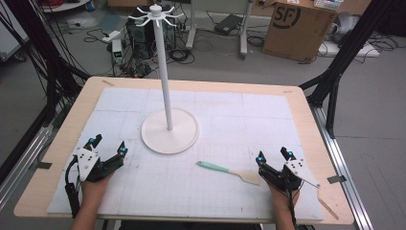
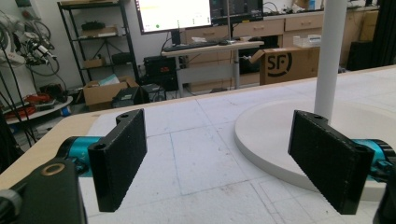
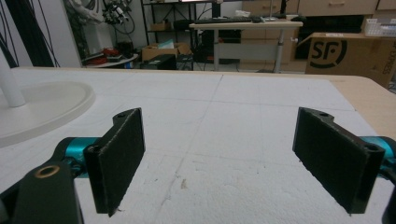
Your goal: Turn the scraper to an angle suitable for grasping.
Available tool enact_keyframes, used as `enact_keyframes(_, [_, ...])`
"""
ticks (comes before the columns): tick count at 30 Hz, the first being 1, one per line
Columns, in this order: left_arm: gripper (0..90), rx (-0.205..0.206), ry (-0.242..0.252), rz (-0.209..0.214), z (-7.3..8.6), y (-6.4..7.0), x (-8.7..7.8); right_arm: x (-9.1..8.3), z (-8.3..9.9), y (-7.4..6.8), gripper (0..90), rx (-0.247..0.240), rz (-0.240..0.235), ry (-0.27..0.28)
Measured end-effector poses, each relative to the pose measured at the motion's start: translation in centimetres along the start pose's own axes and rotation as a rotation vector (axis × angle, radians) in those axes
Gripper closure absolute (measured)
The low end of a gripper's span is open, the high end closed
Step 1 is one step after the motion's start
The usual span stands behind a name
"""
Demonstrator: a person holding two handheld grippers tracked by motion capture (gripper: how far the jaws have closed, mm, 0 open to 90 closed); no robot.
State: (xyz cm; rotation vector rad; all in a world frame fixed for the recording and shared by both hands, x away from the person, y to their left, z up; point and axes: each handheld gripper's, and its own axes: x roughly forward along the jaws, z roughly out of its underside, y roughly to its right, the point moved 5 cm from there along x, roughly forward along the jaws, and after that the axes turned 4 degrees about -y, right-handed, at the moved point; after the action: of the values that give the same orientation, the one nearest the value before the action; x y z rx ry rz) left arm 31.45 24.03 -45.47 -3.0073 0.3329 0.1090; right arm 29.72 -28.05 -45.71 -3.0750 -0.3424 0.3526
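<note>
both grippers sit at the near edge of the surface [image 1: 306,103], each with jaws spread wide and nothing between them: left gripper [image 1: 108,146] by the left corner, right gripper [image 1: 274,155] near the right. we read the spatula [image 1: 226,170] as the thing to pick: mint handle pointing left toward the stand [image 1: 169,129], pale wooden blade just beside the right gripper's inner jaw. for a clean grab we'd swing the right gripper left, square the jaws across the handle rather than the flat blade, come down until the pads straddle it, then close. lying flat on the foam mat [image 1: 239,120], it leaves little clearance, so keep the approach steep. left gripper can hang back near the stand base.
</note>
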Motion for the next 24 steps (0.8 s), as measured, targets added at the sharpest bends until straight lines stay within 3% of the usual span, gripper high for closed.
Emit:
enact_keyframes(8, [20.4, -0.011, -0.003, 0.001, 0.01, -0.08, 0.04, -0.24, 0.0, -0.07, 15.1, -0.004, 0.017, 0.022])
enact_keyframes(15, [20.6, -0.016, -0.004, 0.001, 0.01, -0.13, 0.07, -0.19, -0.01, -0.16, 15.5, -0.045, 0.043, 0.023])
enact_keyframes(21, [20.4, -0.01, -0.004, 0.004, 0.01, -0.07, 0.04, 0.09, 0.06, -0.27, 15.9, -0.052, 0.039, -0.01])
enact_keyframes(24, [20.3, -0.007, -0.001, 0.002, 0.01, -0.05, 0.01, -0.11, 0.08, -0.48, 16.3, -0.067, 0.036, 0.008])
